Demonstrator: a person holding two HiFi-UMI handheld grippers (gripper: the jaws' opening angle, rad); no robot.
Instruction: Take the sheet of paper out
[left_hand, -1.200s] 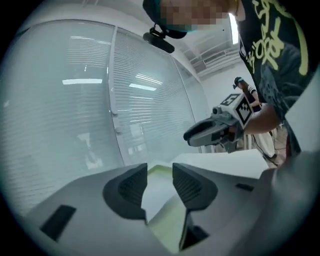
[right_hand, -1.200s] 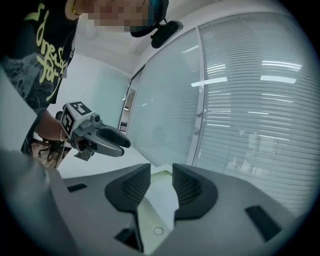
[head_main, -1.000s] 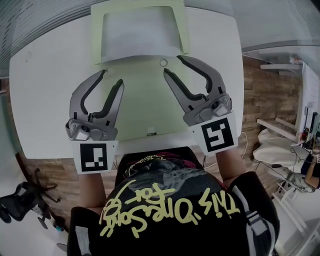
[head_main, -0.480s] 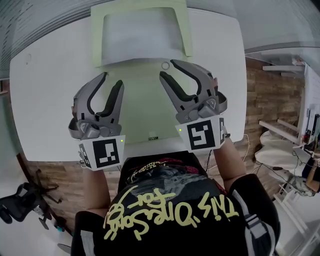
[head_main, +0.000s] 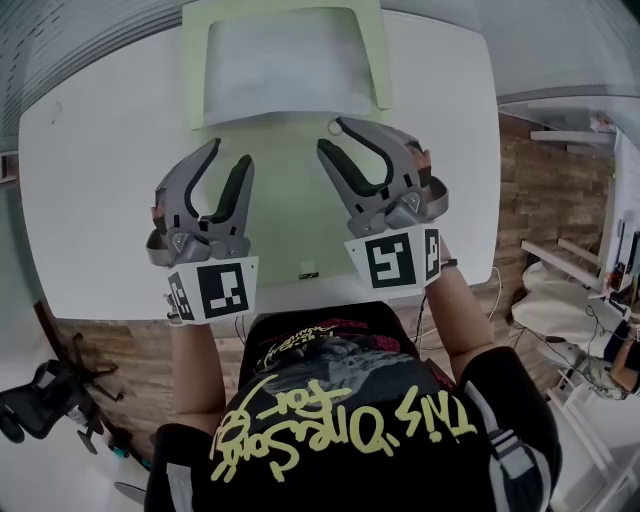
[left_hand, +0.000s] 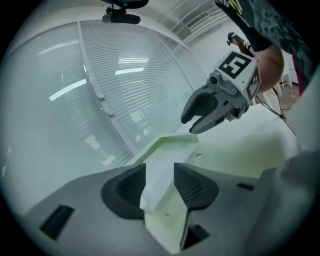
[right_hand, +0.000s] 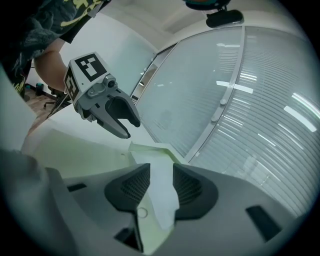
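A pale green folder lies open on the white table, with a white sheet of paper in its far flap. My left gripper hovers over the folder's left part; its jaws are opening with nothing between them. My right gripper hovers over the right part, open and empty, its tips near a small round snap. In the left gripper view the paper shows past the pads of my left gripper. The right gripper view shows the paper beyond my right gripper.
A glass wall with blinds runs behind the table's far edge. The table's near edge is just in front of the person's body. A black office chair stands on the wooden floor at the lower left.
Both grippers have sunk toward the folder and drawn a little closer together. The right gripper has rolled, so its marker cube faces more upward. The left jaws stand slightly wider.
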